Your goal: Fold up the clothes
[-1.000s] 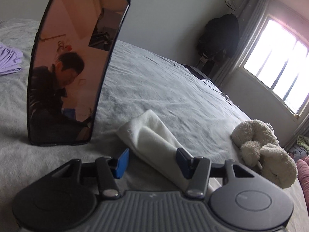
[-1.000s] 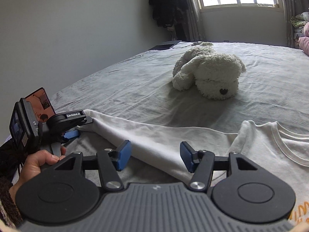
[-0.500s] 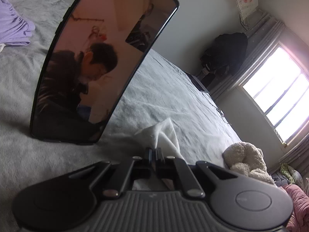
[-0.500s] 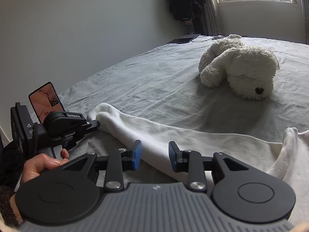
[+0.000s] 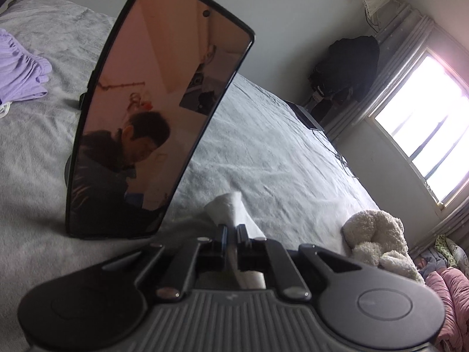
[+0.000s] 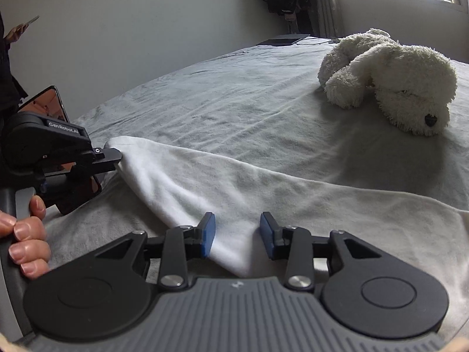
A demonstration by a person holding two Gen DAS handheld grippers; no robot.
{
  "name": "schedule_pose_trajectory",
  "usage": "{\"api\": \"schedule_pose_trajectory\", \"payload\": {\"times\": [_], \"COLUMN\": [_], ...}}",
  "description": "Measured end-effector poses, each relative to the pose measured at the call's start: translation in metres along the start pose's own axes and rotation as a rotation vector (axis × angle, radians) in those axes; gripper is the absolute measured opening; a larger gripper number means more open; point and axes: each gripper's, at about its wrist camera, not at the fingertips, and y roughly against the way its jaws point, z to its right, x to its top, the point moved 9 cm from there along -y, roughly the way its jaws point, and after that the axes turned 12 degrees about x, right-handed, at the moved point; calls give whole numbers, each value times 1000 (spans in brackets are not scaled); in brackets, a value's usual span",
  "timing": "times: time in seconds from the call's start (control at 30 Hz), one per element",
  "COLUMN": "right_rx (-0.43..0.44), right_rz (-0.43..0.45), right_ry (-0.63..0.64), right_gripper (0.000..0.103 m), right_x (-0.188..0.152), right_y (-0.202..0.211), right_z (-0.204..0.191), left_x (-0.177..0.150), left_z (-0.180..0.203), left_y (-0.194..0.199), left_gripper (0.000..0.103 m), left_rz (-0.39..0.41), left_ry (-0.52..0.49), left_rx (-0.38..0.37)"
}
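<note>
While the left gripper [image 5: 231, 234] pinches the sleeve tip [image 5: 227, 205] of the white shirt [image 6: 263, 193], its jaws ease apart slightly, with cloth still pressed between them. Its hand [image 6: 25, 234] shows at nine o'clock in the right view. The right gripper [image 6: 237, 234] has its blue pads [image 6: 207, 233] spread and opening, straddling the sleeve's near edge without pressing it. The shirt lies flat on the grey bed [image 6: 234, 94]. A phone [image 5: 158, 123] stands at ten o'clock of the left gripper (propped upright); a plush dog [image 6: 390, 79] lies at one o'clock.
</note>
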Motion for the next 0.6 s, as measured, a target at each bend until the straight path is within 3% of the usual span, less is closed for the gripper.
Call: {"api": "schedule_pose_trajectory", "payload": {"times": [0.03,0.07,0.13,0.23,0.3,0.37,0.6], "right_rx": [10,30,52,40,30,36,-2], "right_rz": [4,20,45,-3,-2,33,137], "right_ry": [-1,-15,-45,-55,-50,-88,-305], "right_gripper": [39,38,37,36,36,37,40], "right_x": [3,7,11,3,3,4,-3], "right_y": [2,5,9,0,6,28,113], "right_z": [-3,-5,-5,-4,-6,-3,39], "left_x": [-2,-5,-7,-9,-11,-11,-1], "left_z": [-2,-2,-3,0,-3,-6,25], "left_y": [-4,-8,-12,-16,-19,-19,22], "left_gripper": [22,42,44,40,15,6,4], "left_rz": [-18,-34,-32,3,15,18,181], "left_ry": [9,18,36,21,16,24,-84], "left_rx": [1,-9,-26,-22,0,0,-59]}}
